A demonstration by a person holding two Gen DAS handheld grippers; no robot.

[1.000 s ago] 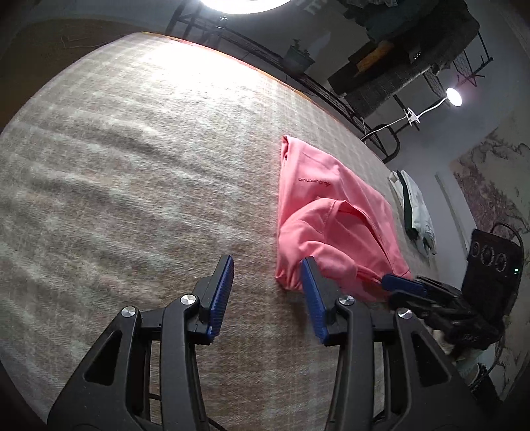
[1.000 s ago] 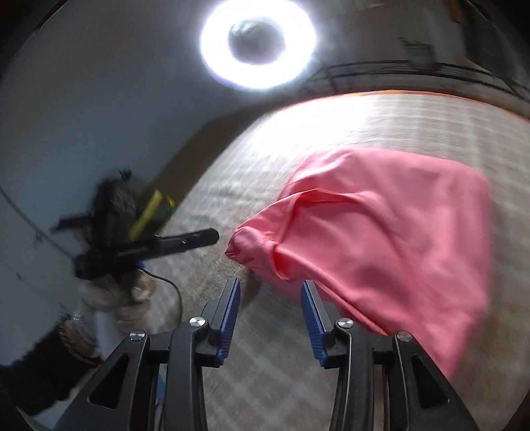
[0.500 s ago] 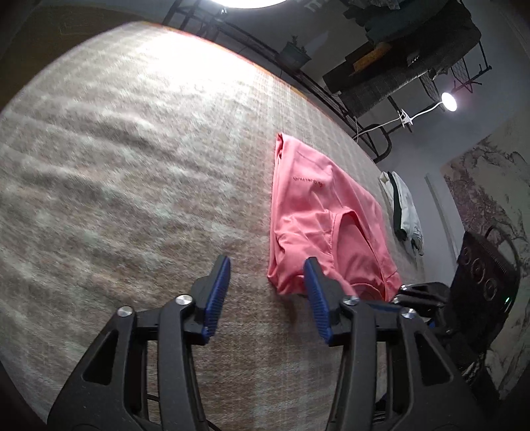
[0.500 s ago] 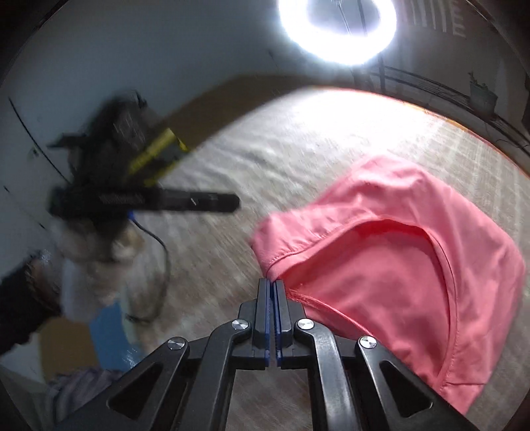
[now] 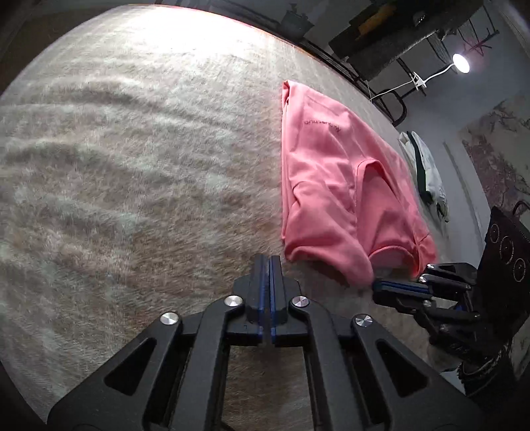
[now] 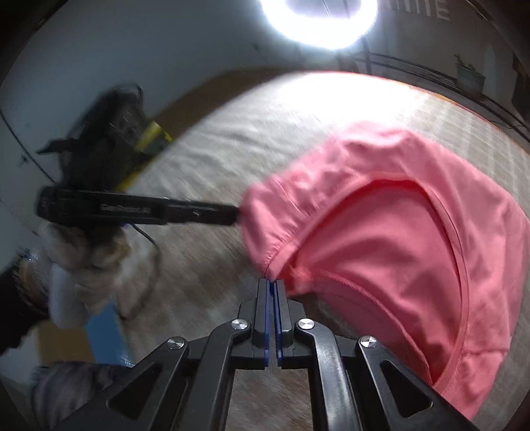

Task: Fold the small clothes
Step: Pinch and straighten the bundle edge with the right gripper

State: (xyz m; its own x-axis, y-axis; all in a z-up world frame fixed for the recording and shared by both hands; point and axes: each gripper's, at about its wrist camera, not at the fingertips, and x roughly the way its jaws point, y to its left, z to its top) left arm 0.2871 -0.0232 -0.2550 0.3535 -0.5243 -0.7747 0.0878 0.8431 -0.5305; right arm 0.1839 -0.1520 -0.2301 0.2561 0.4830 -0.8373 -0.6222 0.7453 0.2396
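Note:
A pink top (image 5: 328, 185) lies partly folded on the beige carpet (image 5: 132, 165); it also shows in the right wrist view (image 6: 397, 238). My left gripper (image 5: 269, 262) is shut just left of the top's near corner; in the right wrist view (image 6: 232, 214) its tip touches the pink edge, and whether cloth is pinched cannot be told. My right gripper (image 6: 272, 285) is shut on the top's hem and lifts it; it shows in the left wrist view (image 5: 381, 285) at the near right corner.
A white and dark garment (image 5: 427, 172) lies on the floor to the right. A black speaker-like box (image 5: 506, 245) stands at the far right. A rack (image 5: 381, 39) and lamp (image 5: 460, 63) are behind. A ring light (image 6: 318, 20) glares overhead.
Both grippers went from open to shut. The right one closed on the pink hem and raised it. The left one closed at the top's near left corner.

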